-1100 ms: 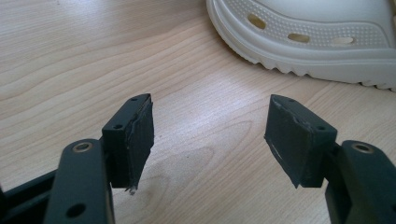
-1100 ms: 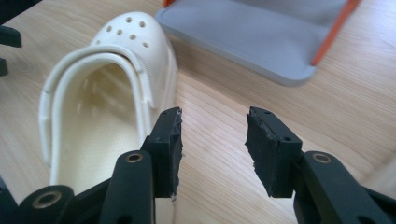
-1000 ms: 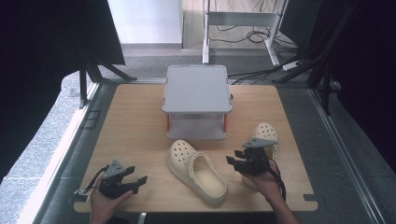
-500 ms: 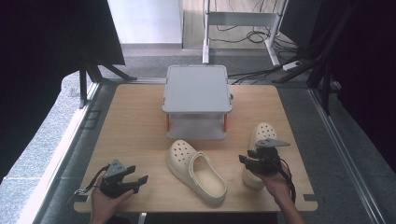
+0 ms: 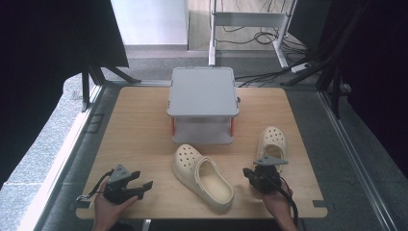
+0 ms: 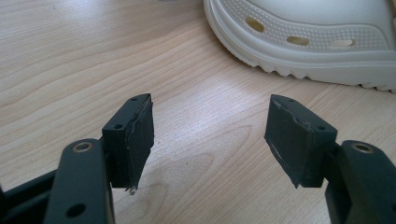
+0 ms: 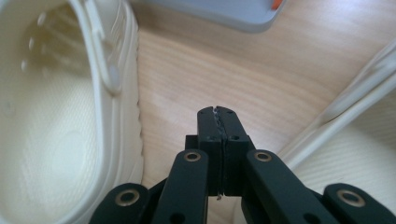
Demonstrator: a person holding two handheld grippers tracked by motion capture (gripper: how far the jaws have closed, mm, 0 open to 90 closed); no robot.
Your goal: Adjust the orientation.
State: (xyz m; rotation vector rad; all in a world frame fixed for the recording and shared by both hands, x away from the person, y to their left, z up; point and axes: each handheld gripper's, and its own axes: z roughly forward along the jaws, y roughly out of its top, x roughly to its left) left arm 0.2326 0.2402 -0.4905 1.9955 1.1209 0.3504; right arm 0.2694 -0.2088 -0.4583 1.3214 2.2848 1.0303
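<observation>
1. While the right gripper (image 5: 260,174) sits low between the two cream clogs, its jaws have just been closing and now stand pad against pad with nothing between them, as the right gripper view shows (image 7: 218,112).
2. The left gripper (image 5: 140,185) rests near the table's (image 5: 139,125) front left corner; in its own view (image 6: 210,135) the jaws stand wide apart over bare wood, holding nothing.
3. The nearer clog (image 5: 202,175) lies at the front centre, toe pointing toward the grey two-tier rack (image 5: 203,91) and opening upward; its sole edge shows at the top of the left gripper view (image 6: 299,37).
4. The second clog (image 5: 272,142) lies on the right, just beyond the right gripper, its heel end partly hidden by that gripper. In the right gripper view its rim runs along the right side (image 7: 345,112), while the nearer clog's side wall fills the left (image 7: 112,93).
5. The main risk, as I judge it: the shut jaws missed either rim, so a lift from here would bring up no shoe at all.
6. Reopening in this narrow gap could push a clog sideways, since both are light and free on smooth wood.
7. A thin-rim pinch could also slip, letting the clog swing or drop before reaching the rack.
</observation>
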